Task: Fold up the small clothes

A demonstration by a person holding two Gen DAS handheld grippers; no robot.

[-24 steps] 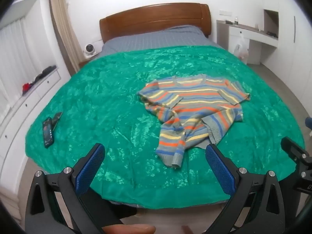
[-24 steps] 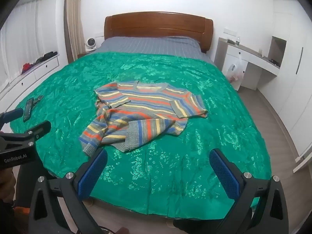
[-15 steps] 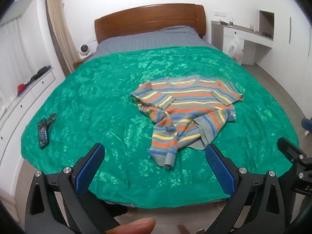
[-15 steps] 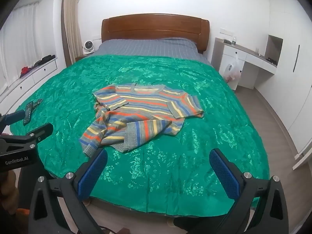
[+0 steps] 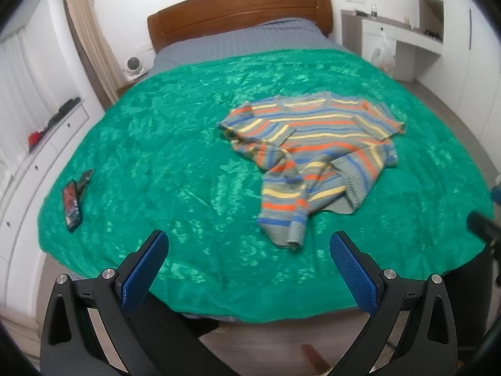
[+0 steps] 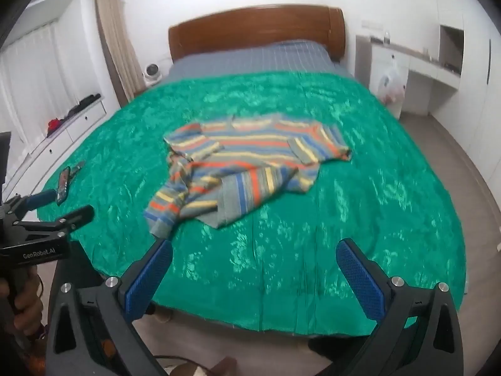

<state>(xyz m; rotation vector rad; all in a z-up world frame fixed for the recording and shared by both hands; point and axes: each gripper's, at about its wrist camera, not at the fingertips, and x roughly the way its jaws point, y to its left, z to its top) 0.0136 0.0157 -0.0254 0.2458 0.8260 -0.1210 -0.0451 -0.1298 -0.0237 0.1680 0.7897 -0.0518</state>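
A small striped sweater in grey, blue, orange and yellow lies crumpled on the green bedspread, one sleeve trailing toward the foot of the bed. It also shows in the right wrist view, sweater on bedspread. My left gripper hovers over the near edge of the bed, open, nothing between its blue pads, short of the sleeve cuff. My right gripper is open too, empty, above the near edge, to the right of the cuff. The left gripper's body appears at the right view's left edge, held by a hand.
A phone and a dark small object lie on the bedspread's left side. Wooden headboard at the far end. White drawers run along the left, a white desk stands at the right. Floor lies beyond the bed's right side.
Both views have shifted and tilted slightly; the sweater now sits a little more to the right in each view. Both grippers stay wide open, and the sweater has not moved on the bed.
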